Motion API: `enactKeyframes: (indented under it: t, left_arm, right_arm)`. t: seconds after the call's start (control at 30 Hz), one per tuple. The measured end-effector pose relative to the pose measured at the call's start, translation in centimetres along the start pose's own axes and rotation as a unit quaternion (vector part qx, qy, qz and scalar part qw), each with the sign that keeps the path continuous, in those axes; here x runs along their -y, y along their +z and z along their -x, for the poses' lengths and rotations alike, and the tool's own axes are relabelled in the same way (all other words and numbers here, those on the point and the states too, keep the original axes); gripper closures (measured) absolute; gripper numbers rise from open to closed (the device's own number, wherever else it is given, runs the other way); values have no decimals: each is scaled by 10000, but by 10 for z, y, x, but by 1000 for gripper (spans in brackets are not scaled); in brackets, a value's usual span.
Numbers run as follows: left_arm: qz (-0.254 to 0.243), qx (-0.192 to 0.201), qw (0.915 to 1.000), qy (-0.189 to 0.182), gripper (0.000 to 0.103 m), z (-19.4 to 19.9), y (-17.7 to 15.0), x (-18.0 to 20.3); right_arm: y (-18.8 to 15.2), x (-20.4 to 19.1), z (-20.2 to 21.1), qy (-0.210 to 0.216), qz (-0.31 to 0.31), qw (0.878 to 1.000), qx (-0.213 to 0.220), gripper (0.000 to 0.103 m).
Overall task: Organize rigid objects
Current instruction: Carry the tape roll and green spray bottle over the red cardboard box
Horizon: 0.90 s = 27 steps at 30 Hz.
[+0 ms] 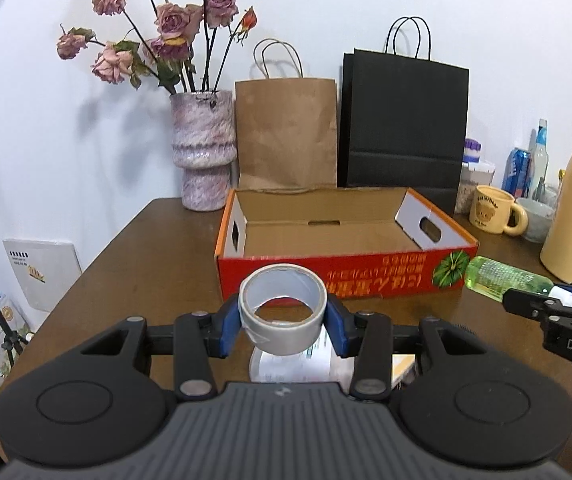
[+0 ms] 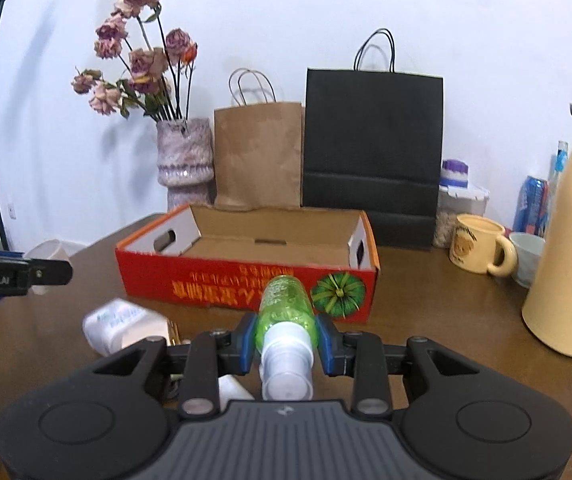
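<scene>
My left gripper (image 1: 284,322) is shut on a roll of grey tape (image 1: 282,307), held off the table with its hole facing up. My right gripper (image 2: 286,336) is shut on a green bottle (image 2: 284,305) with a white cap, lying along the fingers, base pointing forward. The same green bottle (image 1: 501,277) and right gripper (image 1: 541,300) show at the right of the left wrist view. An open red cardboard box (image 1: 325,276) (image 2: 222,280) stands just beyond both grippers; its visible inside holds nothing.
Behind the box stand a vase of dried roses (image 1: 202,152), a brown paper bag (image 1: 286,132) and a black paper bag (image 1: 403,128). A yellow mug (image 2: 479,250), a cream flask (image 2: 569,248), a can and jars crowd the right. White containers (image 2: 124,326) lie on the brown table (image 2: 445,320).
</scene>
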<state>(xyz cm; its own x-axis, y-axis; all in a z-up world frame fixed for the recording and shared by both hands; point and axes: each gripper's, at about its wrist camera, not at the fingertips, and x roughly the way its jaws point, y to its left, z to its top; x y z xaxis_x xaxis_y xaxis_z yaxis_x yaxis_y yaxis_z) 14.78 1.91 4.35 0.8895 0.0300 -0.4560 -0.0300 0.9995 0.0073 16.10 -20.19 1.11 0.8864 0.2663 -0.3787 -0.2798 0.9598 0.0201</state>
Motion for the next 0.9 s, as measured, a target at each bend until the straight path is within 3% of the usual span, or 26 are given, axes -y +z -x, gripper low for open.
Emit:
enactKeyframes:
  t: [0.57, 0.9]
  left_arm:
    - [372, 150, 9992, -19, 58, -51, 44, -1]
    - [619, 141, 9979, 109, 58, -96, 63, -1]
  right_arm:
    - [48, -15, -54, -56, -127, 9992, 373, 73]
    - [67, -10, -97, -78, -204, 9994, 275, 73]
